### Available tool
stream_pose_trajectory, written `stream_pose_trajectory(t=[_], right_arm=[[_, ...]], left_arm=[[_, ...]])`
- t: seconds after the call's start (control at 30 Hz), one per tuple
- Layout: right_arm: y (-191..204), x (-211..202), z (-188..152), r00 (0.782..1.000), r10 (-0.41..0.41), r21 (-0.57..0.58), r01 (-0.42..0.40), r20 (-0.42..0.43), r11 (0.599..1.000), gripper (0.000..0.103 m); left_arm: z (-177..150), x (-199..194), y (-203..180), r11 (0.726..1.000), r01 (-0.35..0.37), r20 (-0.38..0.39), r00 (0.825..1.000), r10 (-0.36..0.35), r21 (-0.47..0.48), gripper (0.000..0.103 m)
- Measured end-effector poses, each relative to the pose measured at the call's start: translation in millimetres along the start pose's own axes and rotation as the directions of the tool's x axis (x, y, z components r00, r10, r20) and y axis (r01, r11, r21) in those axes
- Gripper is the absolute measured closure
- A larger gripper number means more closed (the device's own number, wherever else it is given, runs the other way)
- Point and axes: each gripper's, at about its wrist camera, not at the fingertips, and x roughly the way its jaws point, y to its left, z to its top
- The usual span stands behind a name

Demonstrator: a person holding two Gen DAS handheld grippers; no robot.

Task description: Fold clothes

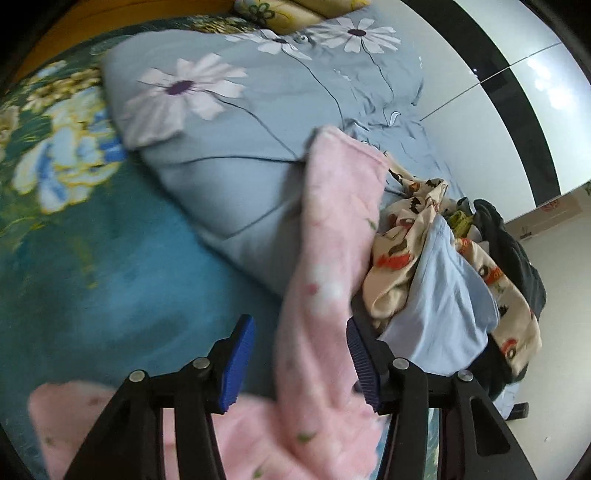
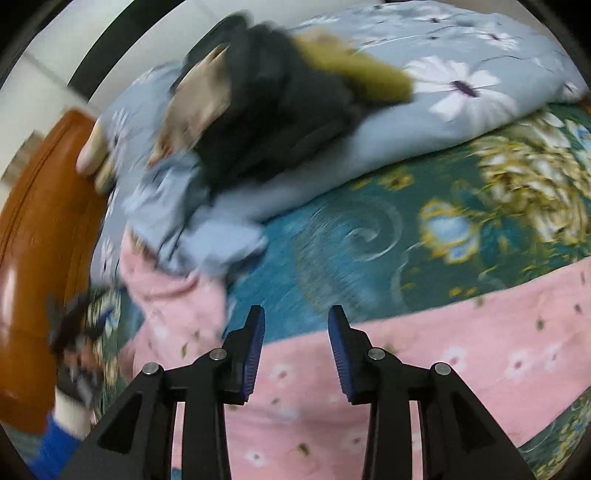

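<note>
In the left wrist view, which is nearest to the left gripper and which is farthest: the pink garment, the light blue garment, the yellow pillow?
1. Pink garment: between the open fingers of the left gripper, nearest.
2. Light blue garment: just right of the gripper, on the clothes pile.
3. Yellow pillow: top edge, beyond the grey flowered quilt, farthest.

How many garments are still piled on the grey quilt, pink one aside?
At least 4: cream printed garment, light blue garment, black garment, olive garment. More may be hidden underneath.
</note>
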Motion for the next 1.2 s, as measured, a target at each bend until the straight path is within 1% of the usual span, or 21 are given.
stream_pose_trajectory(t=[0.13, 0.2, 0.23, 0.27, 0.3, 0.33, 0.37, 0.43, 0.5, 0.57, 0.6, 0.63, 0.67, 0.7, 0.77, 0.87, 0.9, 0.93, 1.0, 1.1, 1.2], right_arm=[[-8, -4, -15, 0.999, -0.049, -0.009, 0.049, -0.015, 0.999, 0.066], [-18, -9, -19, 0.997, -0.074, 0.004, 0.074, -0.020, 0.997, 0.066], [-24, -11, -20, 0.996, -0.085, 0.012, 0.085, -0.023, 0.996, 0.066], [-30, -14, -21, 0.995, -0.096, 0.021, 0.096, -0.025, 0.995, 0.066], [-34, -17, -22, 0.995, -0.101, 0.033, 0.101, -0.026, 0.994, 0.066], [-39, -18, -23, 0.995, -0.098, 0.054, 0.100, -0.029, 0.994, 0.066], [-43, -18, -23, 0.995, -0.094, 0.070, 0.096, -0.030, 0.993, 0.066], [-49, -19, -24, 0.996, -0.088, 0.091, 0.091, -0.033, 0.992, 0.066], [-52, -18, -25, 0.996, -0.087, 0.098, 0.090, -0.034, 0.991, 0.066], [-56, -18, -28, 0.996, -0.081, 0.107, 0.084, -0.037, 0.991, 0.066], [-59, -17, -30, 0.996, -0.079, 0.113, 0.083, -0.039, 0.990, 0.066], [-61, -16, -31, 0.996, -0.077, 0.120, 0.081, -0.041, 0.990, 0.066], [-64, -15, -33, 0.996, -0.072, 0.131, 0.077, -0.042, 0.988, 0.066], [-68, -14, -34, 0.997, -0.067, 0.148, 0.073, -0.043, 0.986, 0.066], [-75, -12, -38, 0.997, -0.057, 0.183, 0.064, -0.043, 0.981, 0.066], [-86, -15, -43, 0.998, -0.045, 0.230, 0.052, -0.032, 0.972, 0.066], [-91, -18, -46, 0.999, -0.046, 0.246, 0.051, -0.026, 0.968, 0.066], [-95, -21, -48, 0.999, -0.047, 0.263, 0.051, -0.020, 0.964, 0.066], [-103, -27, -52, 0.999, -0.050, 0.295, 0.050, -0.009, 0.954, 0.066], [-116, -37, -61, 0.998, -0.059, 0.339, 0.054, 0.005, 0.939, 0.066], [-125, -45, -71, 0.997, -0.081, 0.356, 0.074, 0.002, 0.931, 0.066]], left_arm=[[16, 20, -4, 0.999, -0.006, 0.012, 1.000, 0.007, -0.045, 0.049], [21, 28, -4, 0.998, -0.020, 0.009, 1.000, 0.021, -0.066, 0.063], [21, 31, -3, 0.996, -0.034, 0.000, 0.999, 0.034, -0.078, 0.078], [21, 33, -4, 0.995, -0.041, -0.004, 0.999, 0.040, -0.087, 0.083], [21, 32, -5, 0.996, -0.035, -0.002, 0.999, 0.035, -0.088, 0.085], [20, 30, -6, 0.996, -0.030, 0.001, 1.000, 0.030, -0.089, 0.094], [20, 28, -8, 0.996, -0.026, 0.009, 1.000, 0.027, -0.083, 0.098], [17, 13, -18, 0.999, -0.013, 0.046, 0.999, 0.015, -0.041, 0.099], [13, -12, -39, 0.998, 0.041, 0.086, 0.995, -0.044, 0.037, 0.099], [4, -41, -69, 0.984, 0.096, 0.118, 0.986, -0.114, 0.152, 0.099], [-2, -56, -85, 0.970, 0.123, 0.130, 0.980, -0.153, 0.211, 0.099], [-10, -69, -107, 0.947, 0.160, 0.129, 0.971, -0.202, 0.278, 0.099], [-20, -81, -130, 0.916, 0.201, 0.117, 0.960, -0.254, 0.348, 0.099], [-30, -90, -152, 0.882, 0.230, 0.106, 0.949, -0.297, 0.411, 0.099], [-62, -103, -199, 0.793, 0.301, 0.055, 0.921, -0.386, 0.529, 0.099], [-109, -98, -254, 0.690, 0.398, -0.062, 0.887, -0.457, 0.605, 0.099], [-126, -92, -271, 0.659, 0.422, -0.103, 0.879, -0.466, 0.623, 0.099], [-146, -79, -286, 0.642, 0.439, -0.155, 0.880, -0.449, 0.629, 0.099], [-185, -46, -309, 0.627, 0.478, -0.269, 0.875, -0.403, 0.615, 0.099], [-243, 2, -336, 0.614, 0.526, -0.416, 0.848, -0.328, 0.589, 0.099], [-292, 40, -341, 0.615, 0.509, -0.491, 0.844, -0.217, 0.602, 0.099]])
